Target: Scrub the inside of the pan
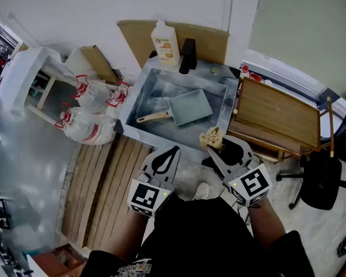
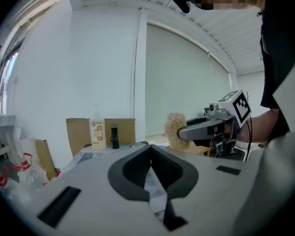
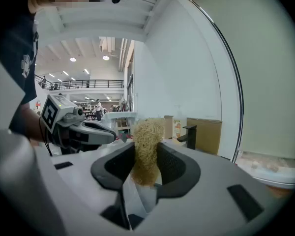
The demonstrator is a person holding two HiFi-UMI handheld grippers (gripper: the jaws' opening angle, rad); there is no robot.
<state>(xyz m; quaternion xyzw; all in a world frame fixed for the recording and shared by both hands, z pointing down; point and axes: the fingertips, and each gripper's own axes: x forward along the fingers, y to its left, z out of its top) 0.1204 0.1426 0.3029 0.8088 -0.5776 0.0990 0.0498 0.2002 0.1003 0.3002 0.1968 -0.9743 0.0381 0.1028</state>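
One metal sink fills the middle of the head view. To its right lies one wooden tray, and behind it leans one sheet of cardboard. Two clear water jugs with red handles lie on the floor left of the sink, one just beside the other.

One pan, rectangular and grey, lies flat on the sink's bottom with its wooden handle pointing left. It is apart from both claws, and nothing touches it.

On the sink's back rim stands one soap bottle with an orange label, upright. One black faucet stands just beside it on the right.

There are two claws, both held on the near side of the sink. The right claw grips one tan, fibrous scrubber, pinched between its two jaws and sticking up above them. The left claw has its jaws pressed together with nothing between them.
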